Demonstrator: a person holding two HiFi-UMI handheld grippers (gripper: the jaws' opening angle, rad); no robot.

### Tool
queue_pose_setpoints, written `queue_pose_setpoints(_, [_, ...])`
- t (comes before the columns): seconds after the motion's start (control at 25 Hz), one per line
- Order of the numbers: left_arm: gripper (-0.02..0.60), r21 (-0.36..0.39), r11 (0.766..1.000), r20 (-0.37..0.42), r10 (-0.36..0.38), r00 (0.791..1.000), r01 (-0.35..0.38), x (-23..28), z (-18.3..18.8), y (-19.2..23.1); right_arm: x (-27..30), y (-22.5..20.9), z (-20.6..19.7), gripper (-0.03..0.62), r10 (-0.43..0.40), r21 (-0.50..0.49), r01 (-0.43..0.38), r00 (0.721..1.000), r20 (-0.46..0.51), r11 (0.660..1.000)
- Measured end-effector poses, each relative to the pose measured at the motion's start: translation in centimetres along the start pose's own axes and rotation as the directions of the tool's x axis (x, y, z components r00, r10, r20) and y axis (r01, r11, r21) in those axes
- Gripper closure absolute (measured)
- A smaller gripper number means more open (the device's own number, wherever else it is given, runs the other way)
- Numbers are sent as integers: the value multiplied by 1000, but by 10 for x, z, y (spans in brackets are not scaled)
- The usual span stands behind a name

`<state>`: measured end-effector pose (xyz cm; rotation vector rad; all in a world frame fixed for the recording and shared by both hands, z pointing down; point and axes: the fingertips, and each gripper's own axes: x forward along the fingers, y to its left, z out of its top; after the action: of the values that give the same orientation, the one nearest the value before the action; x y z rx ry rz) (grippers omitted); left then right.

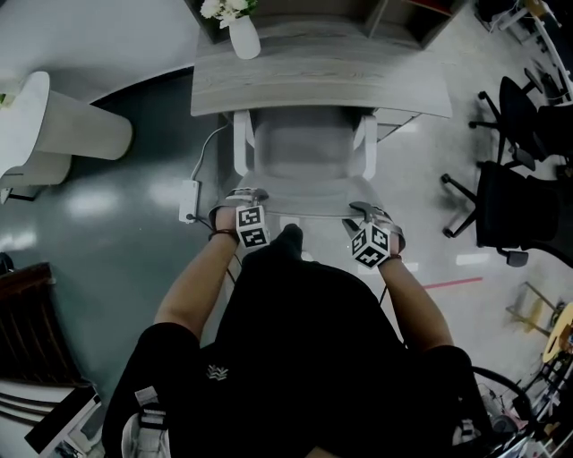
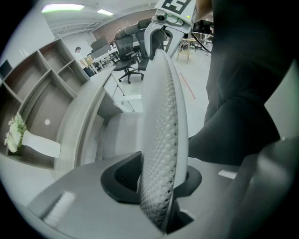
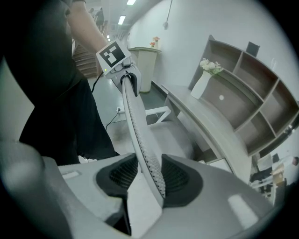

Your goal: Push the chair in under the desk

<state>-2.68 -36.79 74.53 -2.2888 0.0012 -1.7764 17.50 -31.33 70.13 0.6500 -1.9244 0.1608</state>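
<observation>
Glossy flooring [image 1: 116,233] is spreading through an open office, dark teal on the left and pale on the right, with a red strip [image 1: 452,284] lying on the pale part. A grey wood-grain desk [image 1: 322,80] is standing against a shelf unit [image 1: 394,18], and a white vase [image 1: 243,38] of white flowers [image 1: 224,9] is sitting on the desk's left end. A white rounded stand [image 1: 63,125] is standing well off to the left. Black office chairs [image 1: 519,206] are waiting at the right. A white power block [image 1: 189,201] with its cable is lying on the floor just beside the chair.

The white chair [image 1: 309,152] is facing the desk. Its front is reaching under the desk's near edge, while most of the seat and both armrests are showing outside it.

A person in a black shirt [image 1: 304,358] is standing right behind the chair and reaching both forearms forward. The left gripper [image 1: 246,195] is clamping the top edge of the mesh chair back [image 2: 163,116] near its left corner, with the dimpled mesh filling the gap between its pads. The right gripper [image 1: 365,211] is gripping the same edge near the right corner, the thin rim sitting pinched between its dark pads. Both grippers are pointing steeply down.
</observation>
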Motion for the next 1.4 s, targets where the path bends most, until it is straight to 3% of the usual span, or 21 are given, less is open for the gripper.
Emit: queue_pose_setpoints(1.4, [459,-21,1000,23,-22,1000,22,-3,-2,-15,0,5,1,434,16,-44,-16,1000,-2,999])
